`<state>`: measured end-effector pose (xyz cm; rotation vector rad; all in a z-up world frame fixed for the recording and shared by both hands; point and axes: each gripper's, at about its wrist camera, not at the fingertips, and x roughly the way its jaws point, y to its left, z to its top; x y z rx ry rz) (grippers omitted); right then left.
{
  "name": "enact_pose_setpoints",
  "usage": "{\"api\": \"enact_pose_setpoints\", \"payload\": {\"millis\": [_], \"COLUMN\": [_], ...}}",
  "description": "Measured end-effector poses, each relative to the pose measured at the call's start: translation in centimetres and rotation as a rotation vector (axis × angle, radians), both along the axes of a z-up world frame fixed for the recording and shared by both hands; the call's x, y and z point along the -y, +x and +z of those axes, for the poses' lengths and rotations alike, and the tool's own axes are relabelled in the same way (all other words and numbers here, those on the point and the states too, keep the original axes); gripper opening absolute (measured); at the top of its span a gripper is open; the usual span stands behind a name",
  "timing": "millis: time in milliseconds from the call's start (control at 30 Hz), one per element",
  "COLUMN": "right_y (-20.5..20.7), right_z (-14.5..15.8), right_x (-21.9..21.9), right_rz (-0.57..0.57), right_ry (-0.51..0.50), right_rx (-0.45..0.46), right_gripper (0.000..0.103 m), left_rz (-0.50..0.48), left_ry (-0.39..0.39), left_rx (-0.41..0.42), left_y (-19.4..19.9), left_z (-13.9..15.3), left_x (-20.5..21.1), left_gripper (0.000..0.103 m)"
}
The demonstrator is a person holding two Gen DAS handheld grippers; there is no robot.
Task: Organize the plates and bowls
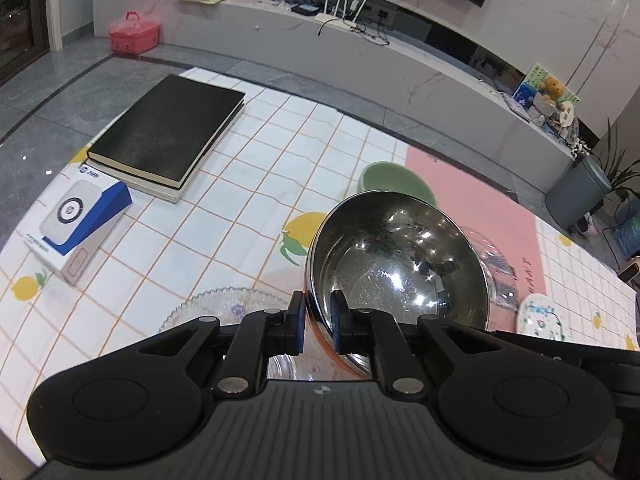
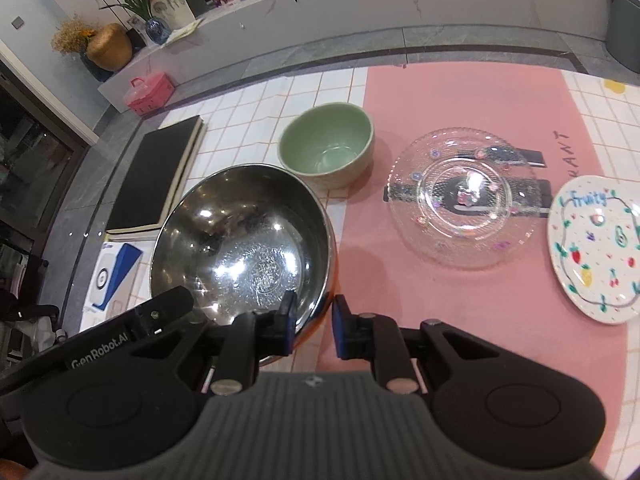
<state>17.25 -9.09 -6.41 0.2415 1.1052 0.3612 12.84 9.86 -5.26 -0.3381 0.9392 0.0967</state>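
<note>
Gripping steel bowl (image 2: 240, 240) by opposite rims.
Left gripper (image 1: 318, 322) and right gripper (image 2: 314, 326): jaws pinching rim; green bowl (image 2: 328, 148) beyond.

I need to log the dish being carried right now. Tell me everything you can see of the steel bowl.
The steel bowl is round, wide and shiny, with a mirror-like inside that looks empty and an orange outer wall near the rim. It is tilted and looks lifted off the table. The left hand-held gripper and the right hand-held gripper each pinch its rim, one pad inside and one outside. The green bowl stands beyond it, apart.
</note>
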Motion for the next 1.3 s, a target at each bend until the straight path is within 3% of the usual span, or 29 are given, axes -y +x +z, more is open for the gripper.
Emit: {"api": "enact_pose_setpoints", "payload": {"millis": [400, 733, 967, 1300], "right_y": [-6.9, -12.2, -15.2, -17.6], "right_z": [3.8, 6.1, 5.5, 3.0], "right_x": [5.0, 8.8, 10.0, 10.9], "right_rz": [-0.022, -0.029, -0.016, 0.009], "right_ry": [0.071, 0.119, 0.128, 0.116], "right_rx": [0.057, 0.105, 0.08, -0.013], "right_gripper": [0.017, 0.016, 0.016, 0.016], "left_rz": [-0.022, -0.052, -0.078, -0.113], "left_ry": [-0.008, -0.041, -0.042, -0.059], "left_rx": [0.086, 0.106, 0.097, 0.013], "left_y": [-5.7, -10.4, -13.2, -15.8], "left_z": [4.4, 5.4, 5.3, 3.2], "left_x": [2.9, 4.7, 5.1, 5.4], "left_gripper": [0.014, 0.014, 0.014, 0.014]}}
